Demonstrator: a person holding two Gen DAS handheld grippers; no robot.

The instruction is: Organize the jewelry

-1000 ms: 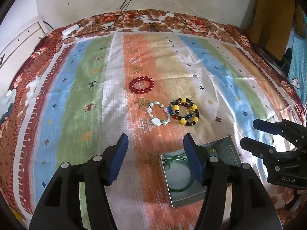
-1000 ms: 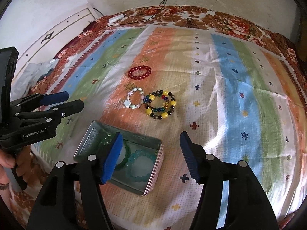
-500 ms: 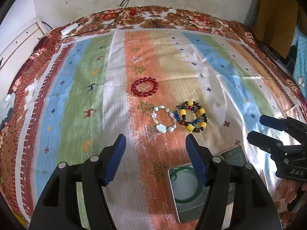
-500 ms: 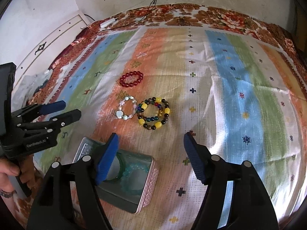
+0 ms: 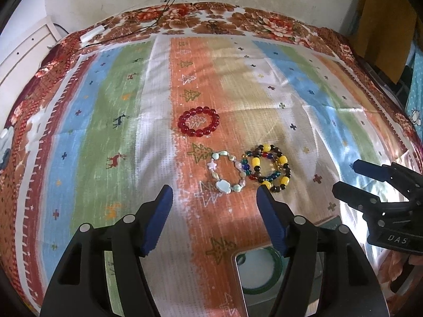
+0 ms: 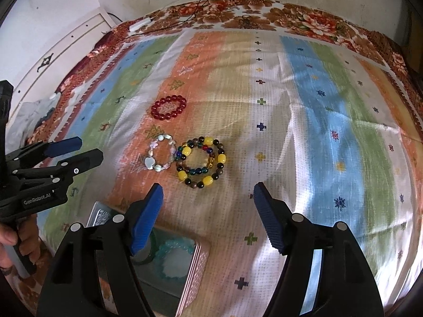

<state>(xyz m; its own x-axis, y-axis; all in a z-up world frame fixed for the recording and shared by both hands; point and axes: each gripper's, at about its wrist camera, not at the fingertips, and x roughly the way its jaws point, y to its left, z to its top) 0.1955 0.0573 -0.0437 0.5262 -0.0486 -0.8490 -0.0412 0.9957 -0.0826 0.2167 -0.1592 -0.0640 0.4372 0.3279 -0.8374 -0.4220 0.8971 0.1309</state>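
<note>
Risk: the pale shell-and-stone bracelet [image 5: 228,172] touches the multicolour glass-bead bracelet [image 5: 267,169]; a pinch on one could drag the other, & round glossy beads may slip off the ribbed blue pads. Both lie on the woven striped cloth [image 5: 132,132], w/ the red bead bracelet [image 5: 198,125] apart beyond. Left gripper [image 5: 214,198] & right gripper [image 6: 207,194] both spread, empty. Metal tin [image 6: 195,266] near the cams holds a green bangle [image 5: 264,285] & aqua bead bracelet [image 6: 173,260].
</note>
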